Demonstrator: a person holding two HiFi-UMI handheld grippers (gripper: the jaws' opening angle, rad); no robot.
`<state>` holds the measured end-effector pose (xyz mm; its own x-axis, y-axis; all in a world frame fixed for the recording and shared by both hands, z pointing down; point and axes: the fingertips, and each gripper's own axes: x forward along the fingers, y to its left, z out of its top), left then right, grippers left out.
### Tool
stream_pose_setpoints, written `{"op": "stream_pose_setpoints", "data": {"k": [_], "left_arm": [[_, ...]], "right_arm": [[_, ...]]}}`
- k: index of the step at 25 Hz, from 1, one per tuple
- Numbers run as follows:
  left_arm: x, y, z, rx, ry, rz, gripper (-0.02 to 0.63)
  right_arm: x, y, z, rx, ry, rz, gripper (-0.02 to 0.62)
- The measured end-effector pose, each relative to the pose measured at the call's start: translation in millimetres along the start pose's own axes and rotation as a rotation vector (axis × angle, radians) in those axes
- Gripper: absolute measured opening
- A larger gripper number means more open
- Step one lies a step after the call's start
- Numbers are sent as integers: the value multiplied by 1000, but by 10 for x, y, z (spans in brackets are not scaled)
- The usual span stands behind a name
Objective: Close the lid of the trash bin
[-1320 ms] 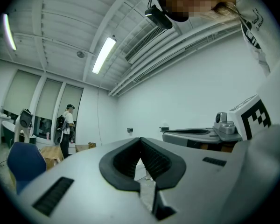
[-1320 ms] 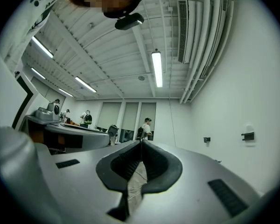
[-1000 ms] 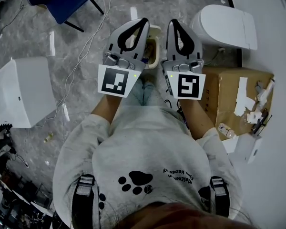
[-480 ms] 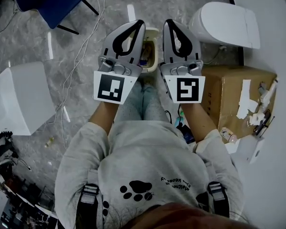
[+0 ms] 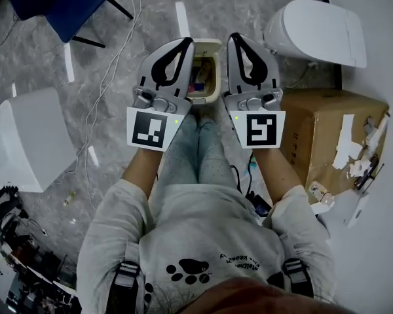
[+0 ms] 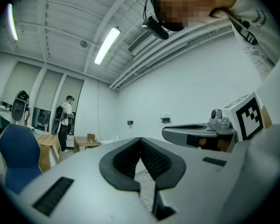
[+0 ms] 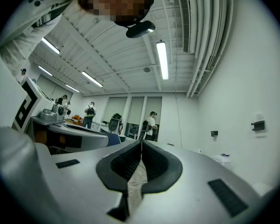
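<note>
Cream trash bin (image 5: 208, 44), open, points away lengthwise between empty, closed left claw (image 5: 187, 42) and right claw (image 5: 234, 39).

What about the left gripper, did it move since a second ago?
Yes. In the head view, the left gripper slid leftward off the trash bin, uncovering its open top.

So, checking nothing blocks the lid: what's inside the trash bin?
Mixed rubbish with reddish and bluish bits lies in the trash bin; the left gripper and right gripper hide its sides.
</note>
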<state>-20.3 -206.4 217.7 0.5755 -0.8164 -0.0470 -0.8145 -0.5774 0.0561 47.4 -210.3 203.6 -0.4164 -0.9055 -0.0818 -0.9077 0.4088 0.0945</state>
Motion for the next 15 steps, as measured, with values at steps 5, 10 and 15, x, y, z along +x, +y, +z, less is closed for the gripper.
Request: {"op": "stream_pose_setpoints", "data": {"k": [5,10,15], "left_arm": [[56,92,-304,5,8,-1,20],[50,198,-570,4,16,8,20],[-12,332,-750,-3,11,38,20]], "right_arm": [[64,1,-309,-15,6,10,34],[112,54,-534,-21,4,23,34],[108,105,-704,-18,5,33,34]]}}
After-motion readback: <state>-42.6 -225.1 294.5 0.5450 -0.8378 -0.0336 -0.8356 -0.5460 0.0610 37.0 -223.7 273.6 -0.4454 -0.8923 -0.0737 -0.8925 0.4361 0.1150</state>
